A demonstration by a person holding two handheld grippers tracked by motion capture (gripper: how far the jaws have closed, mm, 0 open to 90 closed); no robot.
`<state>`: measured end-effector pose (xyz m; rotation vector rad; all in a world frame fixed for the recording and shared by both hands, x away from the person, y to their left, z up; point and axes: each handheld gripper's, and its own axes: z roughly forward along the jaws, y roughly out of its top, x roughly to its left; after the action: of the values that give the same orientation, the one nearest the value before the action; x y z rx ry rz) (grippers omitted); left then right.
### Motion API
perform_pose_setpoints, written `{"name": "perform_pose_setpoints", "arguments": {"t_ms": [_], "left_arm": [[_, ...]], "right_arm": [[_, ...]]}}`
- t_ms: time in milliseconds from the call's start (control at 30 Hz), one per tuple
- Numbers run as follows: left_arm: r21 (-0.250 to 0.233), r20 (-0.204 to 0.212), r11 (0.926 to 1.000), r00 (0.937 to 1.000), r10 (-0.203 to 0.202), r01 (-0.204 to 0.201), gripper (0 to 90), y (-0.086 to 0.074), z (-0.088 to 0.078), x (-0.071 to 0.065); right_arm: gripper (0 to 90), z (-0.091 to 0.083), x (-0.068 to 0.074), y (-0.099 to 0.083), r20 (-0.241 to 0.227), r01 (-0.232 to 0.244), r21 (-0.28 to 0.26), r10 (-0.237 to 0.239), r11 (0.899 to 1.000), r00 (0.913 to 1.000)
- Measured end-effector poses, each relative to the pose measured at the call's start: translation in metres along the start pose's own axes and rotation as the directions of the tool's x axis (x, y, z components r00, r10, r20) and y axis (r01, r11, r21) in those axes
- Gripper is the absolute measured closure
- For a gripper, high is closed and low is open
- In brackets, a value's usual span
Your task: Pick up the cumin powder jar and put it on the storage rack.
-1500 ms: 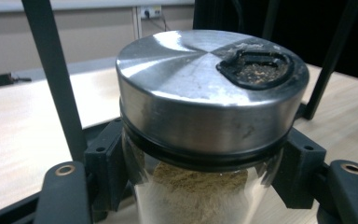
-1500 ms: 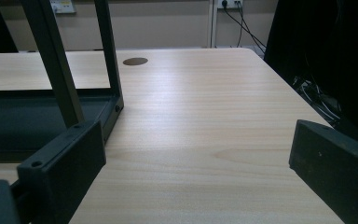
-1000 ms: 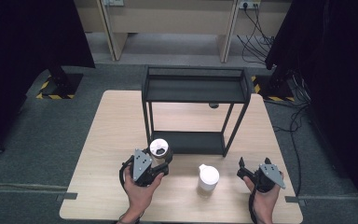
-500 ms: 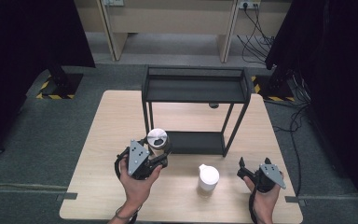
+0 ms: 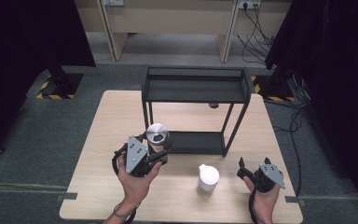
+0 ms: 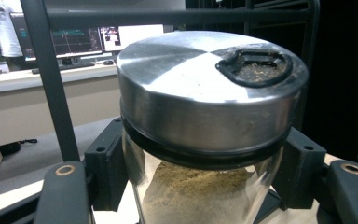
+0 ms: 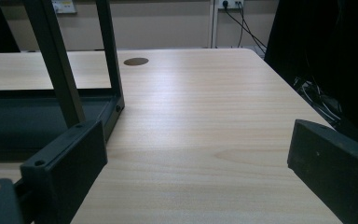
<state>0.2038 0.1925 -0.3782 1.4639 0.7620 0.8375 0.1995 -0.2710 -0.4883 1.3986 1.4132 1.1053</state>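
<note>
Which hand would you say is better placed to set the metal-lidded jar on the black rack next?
Left, probably. The left gripper already clamps the jar just in front of the rack. The right gripper is open, with nothing in it, beyond the white container.

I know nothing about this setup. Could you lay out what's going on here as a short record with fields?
Setting: wooden table bearing a black two-tier metal rack
Left tongs: shut on a glass jar with a metal lid and brownish powder inside
Jar position: in front of the rack's lower shelf
Right tongs: open, nothing between them, near the table's right front corner
Other item: white lidded container standing on the table between the two hands
Likely next move: the jar may go onto the rack
</note>
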Motion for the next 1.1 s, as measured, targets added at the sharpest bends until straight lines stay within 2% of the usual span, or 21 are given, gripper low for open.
{"name": "perform_pose_setpoints", "arguments": {"t_ms": [200, 1100], "left_arm": [[-0.011, 0.008, 0.9999, 1.0, 0.004, -0.004, 31.2, 0.009, 0.002, 0.001], [-0.068, -0.005, 0.9971, 0.9993, 0.036, -0.036, 31.2, 0.046, 0.004, 0.003]], "right_arm": [[4.9, 0.0, 0.0, 0.0, -0.001, -0.001, -0.001, 0.001, 1.0, 1.0], [5.2, 0.0, -0.001, 0.0, -0.003, 0.001, 0.0, -0.001, 1.0, 1.0]]}}
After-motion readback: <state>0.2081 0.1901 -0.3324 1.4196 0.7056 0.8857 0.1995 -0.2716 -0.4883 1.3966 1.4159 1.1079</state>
